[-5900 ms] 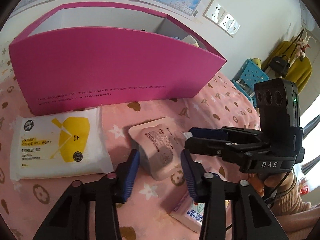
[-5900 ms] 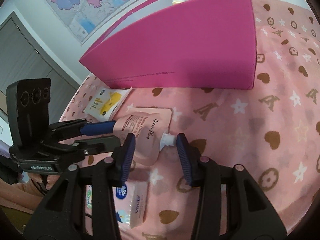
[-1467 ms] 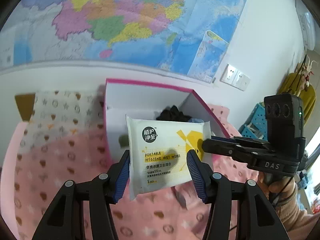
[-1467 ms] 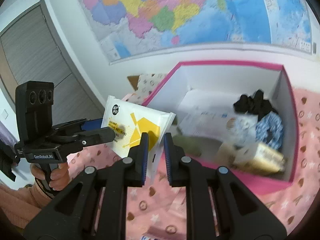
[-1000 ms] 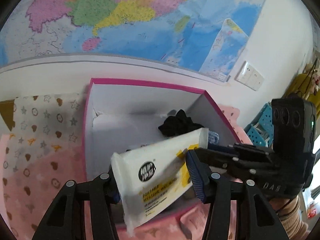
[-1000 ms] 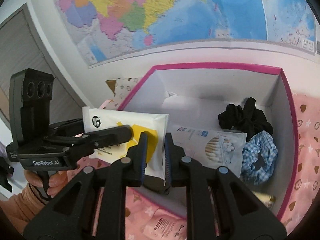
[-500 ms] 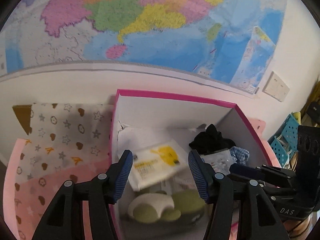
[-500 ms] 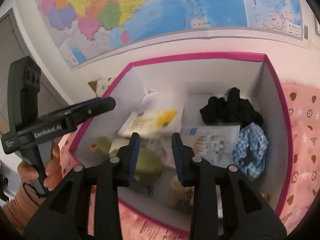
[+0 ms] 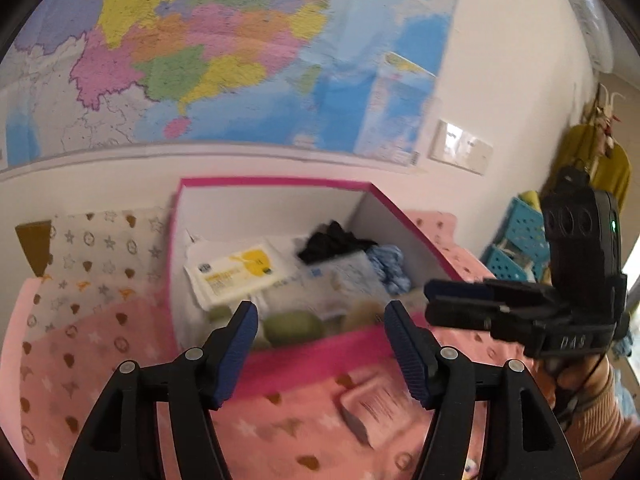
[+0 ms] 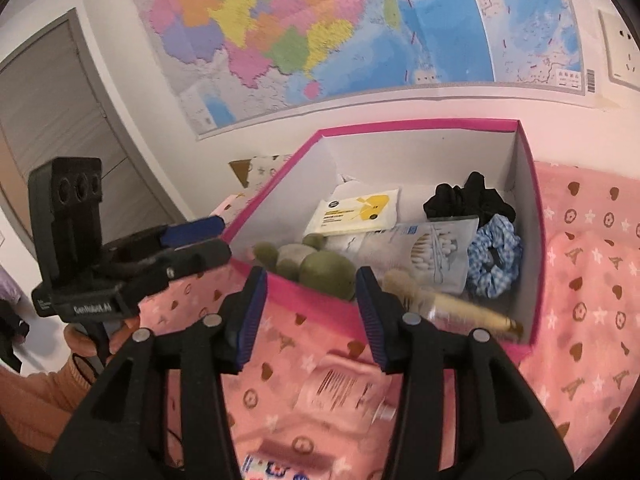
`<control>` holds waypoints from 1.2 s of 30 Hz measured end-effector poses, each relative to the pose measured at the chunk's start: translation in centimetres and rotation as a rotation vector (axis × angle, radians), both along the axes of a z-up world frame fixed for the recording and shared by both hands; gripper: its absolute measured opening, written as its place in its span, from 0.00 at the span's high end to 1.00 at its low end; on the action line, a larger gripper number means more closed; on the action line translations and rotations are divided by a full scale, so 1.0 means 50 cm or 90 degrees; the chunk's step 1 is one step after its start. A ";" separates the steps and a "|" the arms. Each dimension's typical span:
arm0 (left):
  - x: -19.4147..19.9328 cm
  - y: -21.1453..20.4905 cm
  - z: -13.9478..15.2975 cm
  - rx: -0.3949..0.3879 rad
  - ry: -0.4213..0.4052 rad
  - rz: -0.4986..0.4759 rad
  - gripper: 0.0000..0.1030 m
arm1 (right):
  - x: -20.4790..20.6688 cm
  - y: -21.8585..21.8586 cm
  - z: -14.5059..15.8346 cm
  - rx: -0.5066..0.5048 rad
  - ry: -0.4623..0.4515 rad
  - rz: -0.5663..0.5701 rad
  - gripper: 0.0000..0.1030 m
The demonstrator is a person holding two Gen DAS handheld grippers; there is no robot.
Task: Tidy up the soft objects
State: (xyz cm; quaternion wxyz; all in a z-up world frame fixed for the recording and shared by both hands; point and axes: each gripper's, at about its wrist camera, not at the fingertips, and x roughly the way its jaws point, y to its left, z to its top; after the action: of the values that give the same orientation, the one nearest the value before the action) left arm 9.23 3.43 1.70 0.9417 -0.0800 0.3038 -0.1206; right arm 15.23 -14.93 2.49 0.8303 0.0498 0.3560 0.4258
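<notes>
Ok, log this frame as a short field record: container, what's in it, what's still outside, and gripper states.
container: pink box, open, on the pink patterned cover
inside: wet wipes pack, cotton swab bag, black scrunchie, blue checked scrunchie, green plush, brush
outside: pink pouch lying in front of the box
left hand-held gripper: open, empty
right hand-held gripper: open, empty
</notes>
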 end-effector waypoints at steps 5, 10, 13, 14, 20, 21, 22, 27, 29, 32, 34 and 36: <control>-0.041 -0.035 -0.028 0.020 0.020 -0.013 0.34 | -0.035 -0.020 -0.019 -0.003 0.013 0.009 0.51; -0.058 -0.053 -0.064 0.029 0.050 -0.018 0.34 | -0.062 -0.040 -0.058 -0.006 0.045 0.006 0.51; -0.061 -0.061 -0.082 0.045 0.060 -0.010 0.34 | -0.067 -0.051 -0.085 -0.006 0.071 -0.003 0.51; -0.060 -0.061 -0.088 0.045 0.067 -0.011 0.34 | -0.067 -0.053 -0.094 -0.011 0.077 -0.007 0.51; -0.061 -0.062 -0.113 0.041 0.091 -0.011 0.34 | -0.061 -0.065 -0.150 -0.022 0.124 -0.033 0.45; -0.061 -0.063 -0.116 0.040 0.094 -0.012 0.34 | -0.059 -0.065 -0.159 -0.027 0.130 -0.040 0.45; -0.059 -0.064 -0.124 0.041 0.101 -0.011 0.34 | -0.058 -0.065 -0.167 -0.029 0.135 -0.043 0.44; -0.053 -0.063 -0.165 0.034 0.137 -0.013 0.34 | -0.048 -0.060 -0.209 -0.046 0.160 -0.055 0.44; -0.051 -0.061 -0.184 0.025 0.153 -0.016 0.35 | -0.043 -0.058 -0.219 -0.052 0.162 -0.060 0.44; -0.049 -0.063 -0.203 0.016 0.172 -0.024 0.36 | -0.039 -0.055 -0.228 -0.048 0.169 -0.064 0.44; -0.047 -0.066 -0.208 0.010 0.177 -0.034 0.36 | -0.038 -0.057 -0.233 -0.042 0.169 -0.066 0.44; -0.045 -0.071 -0.209 0.000 0.179 -0.046 0.37 | -0.035 -0.056 -0.234 -0.039 0.167 -0.067 0.44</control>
State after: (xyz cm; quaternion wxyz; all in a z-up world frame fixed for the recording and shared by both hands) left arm 6.97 -0.11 -8.76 0.8847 -0.0854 0.4357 -0.1420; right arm 13.46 -17.71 -9.19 0.7989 0.0985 0.4715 0.3602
